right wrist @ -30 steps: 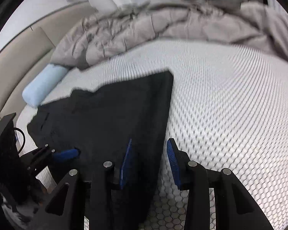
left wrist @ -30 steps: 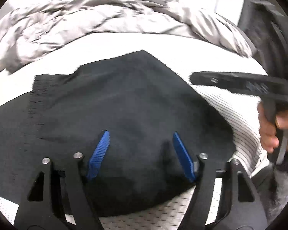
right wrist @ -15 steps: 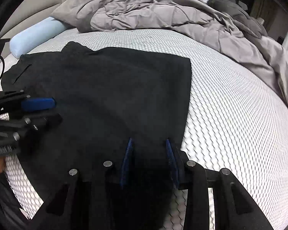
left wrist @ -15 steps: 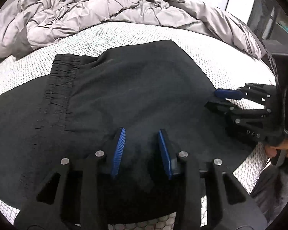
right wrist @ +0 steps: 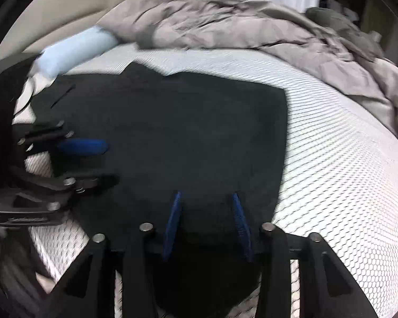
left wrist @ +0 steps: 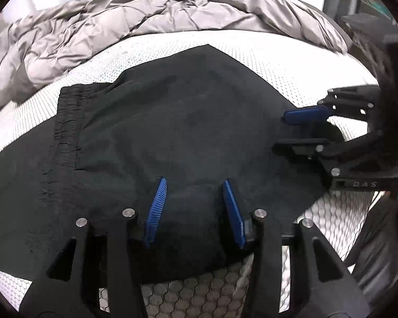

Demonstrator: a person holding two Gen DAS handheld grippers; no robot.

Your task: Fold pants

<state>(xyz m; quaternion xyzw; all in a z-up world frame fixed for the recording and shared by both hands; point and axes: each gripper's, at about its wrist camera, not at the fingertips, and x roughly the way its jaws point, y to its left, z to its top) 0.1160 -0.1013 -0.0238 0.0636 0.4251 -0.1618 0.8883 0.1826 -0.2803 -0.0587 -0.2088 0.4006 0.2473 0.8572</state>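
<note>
Black pants (left wrist: 177, 122) sit flat on the mattress (right wrist: 331, 159), looks folded over once already. Left gripper (left wrist: 193, 206) and right gripper (right wrist: 207, 222) hover over the near edge, jaws opening, holding nothing. More folds left, I reckon.

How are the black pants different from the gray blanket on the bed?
The black pants lie spread out and mostly flat; the gray blanket is bunched up and wrinkly. The pants sit near both grippers; the blanket is piled at the far side. Both rest on the white mattress.
</note>
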